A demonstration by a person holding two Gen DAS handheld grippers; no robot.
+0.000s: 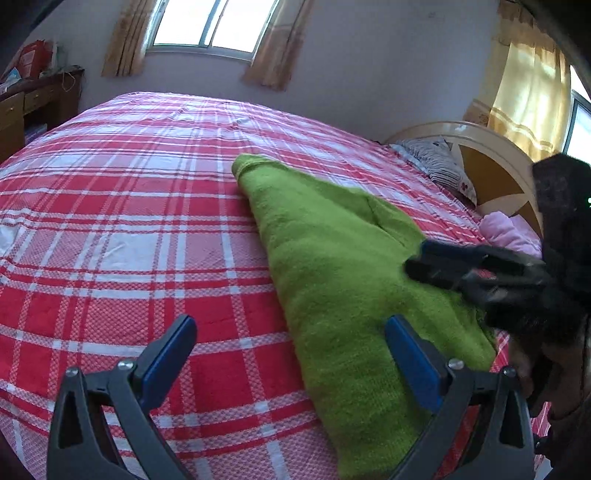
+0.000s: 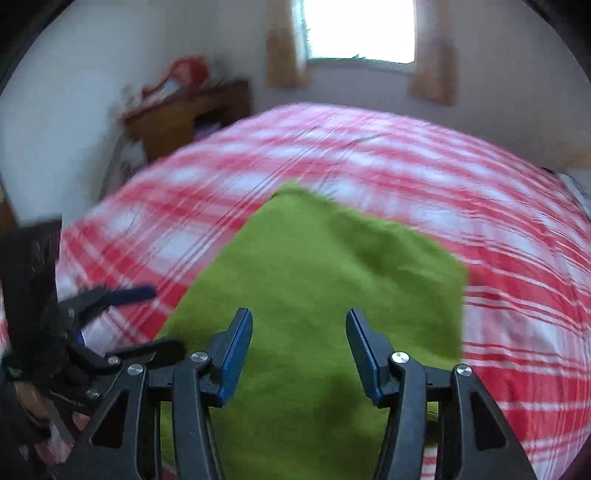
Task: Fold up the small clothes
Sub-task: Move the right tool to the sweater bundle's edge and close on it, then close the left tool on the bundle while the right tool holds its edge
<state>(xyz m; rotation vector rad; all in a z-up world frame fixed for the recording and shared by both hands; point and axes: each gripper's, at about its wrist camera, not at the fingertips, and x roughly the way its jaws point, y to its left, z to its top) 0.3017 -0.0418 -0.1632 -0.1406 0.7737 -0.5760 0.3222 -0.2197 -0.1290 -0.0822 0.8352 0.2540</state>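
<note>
Bare plaid bedspread (image 1: 122,221) lies open left of the green cloth (image 1: 343,277); pillows (image 1: 439,162) crowd its right.

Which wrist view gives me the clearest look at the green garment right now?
The left wrist view: the green garment is sharp, its length and folded far end visible on the plaid bed. The right wrist view shows it more head-on but motion-blurred.

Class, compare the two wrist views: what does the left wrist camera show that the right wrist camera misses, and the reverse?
Left wrist only: the headboard, a striped pillow, a pink cloth.
Right wrist only: the green garment's right-hand edge, unblocked.
Both: the garment, plaid bedspread, desk, window, and the open left gripper and right gripper.
</note>
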